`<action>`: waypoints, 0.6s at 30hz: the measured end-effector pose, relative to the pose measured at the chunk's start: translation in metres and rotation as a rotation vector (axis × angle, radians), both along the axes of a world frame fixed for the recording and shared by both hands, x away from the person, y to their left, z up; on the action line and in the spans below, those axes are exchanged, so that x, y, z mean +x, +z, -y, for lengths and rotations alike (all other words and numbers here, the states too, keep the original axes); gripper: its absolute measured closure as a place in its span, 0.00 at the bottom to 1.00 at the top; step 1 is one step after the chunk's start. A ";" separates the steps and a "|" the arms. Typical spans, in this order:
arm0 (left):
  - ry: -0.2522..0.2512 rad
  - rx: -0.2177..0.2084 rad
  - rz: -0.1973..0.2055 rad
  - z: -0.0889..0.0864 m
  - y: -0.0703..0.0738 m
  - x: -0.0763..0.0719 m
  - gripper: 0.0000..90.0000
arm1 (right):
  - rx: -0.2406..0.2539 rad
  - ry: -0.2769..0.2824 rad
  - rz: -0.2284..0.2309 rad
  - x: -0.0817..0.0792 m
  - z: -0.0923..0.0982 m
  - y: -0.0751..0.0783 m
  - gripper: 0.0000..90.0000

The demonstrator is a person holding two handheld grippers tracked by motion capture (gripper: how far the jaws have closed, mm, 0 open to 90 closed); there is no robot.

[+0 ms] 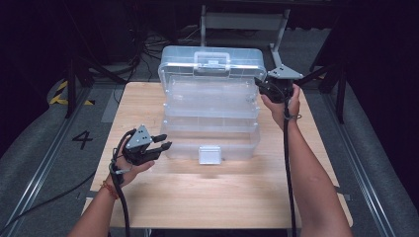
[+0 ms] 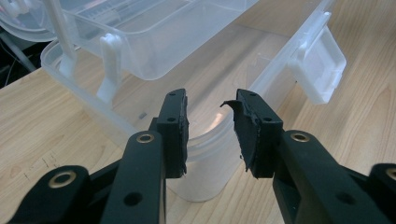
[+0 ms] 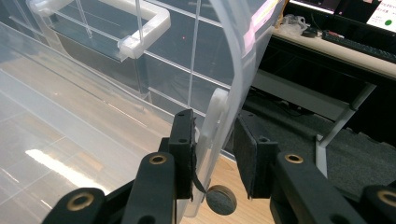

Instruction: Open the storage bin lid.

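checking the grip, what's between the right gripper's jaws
In the right gripper view, the right gripper has the edge of the clear toolbox's raised lid between its jaws, along with a white hinge arm.

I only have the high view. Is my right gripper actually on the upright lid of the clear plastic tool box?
Observer: In the right gripper view, the right gripper has the clear lid's side rim between its jaws. One pad lies against the plastic; I cannot tell whether the other presses.
Operator: And the left gripper, is it holding anything?
Observer: No. In the left gripper view, the left gripper is open with nothing between its pads; the box's rounded base corner lies beyond them.
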State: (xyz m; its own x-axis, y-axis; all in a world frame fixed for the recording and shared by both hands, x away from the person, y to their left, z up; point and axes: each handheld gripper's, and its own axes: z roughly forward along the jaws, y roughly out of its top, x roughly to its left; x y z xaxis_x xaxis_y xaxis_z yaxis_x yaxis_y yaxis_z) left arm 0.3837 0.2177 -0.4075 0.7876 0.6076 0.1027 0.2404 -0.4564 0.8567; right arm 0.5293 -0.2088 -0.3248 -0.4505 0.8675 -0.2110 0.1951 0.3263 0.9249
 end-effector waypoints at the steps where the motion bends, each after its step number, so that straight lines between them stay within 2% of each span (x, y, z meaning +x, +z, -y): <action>1: -0.002 0.003 0.002 0.000 0.000 0.000 0.73 | 0.001 0.000 0.002 0.000 0.000 0.000 0.78; 4: 0.000 0.001 0.000 0.000 0.000 0.000 0.72 | 0.024 0.007 -0.002 0.001 0.002 -0.001 0.79; 18: -0.006 0.004 0.002 0.002 -0.001 0.001 0.71 | 0.021 0.013 -0.012 0.007 0.002 0.001 0.80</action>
State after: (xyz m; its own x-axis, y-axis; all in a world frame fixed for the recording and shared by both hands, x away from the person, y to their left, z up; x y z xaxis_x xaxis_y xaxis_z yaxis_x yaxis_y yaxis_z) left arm 0.3843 0.2157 -0.4084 0.7910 0.6025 0.1065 0.2362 -0.4613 0.8552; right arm 0.5366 -0.2110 -0.3233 -0.4637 0.8659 -0.1878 0.2019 0.3097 0.9292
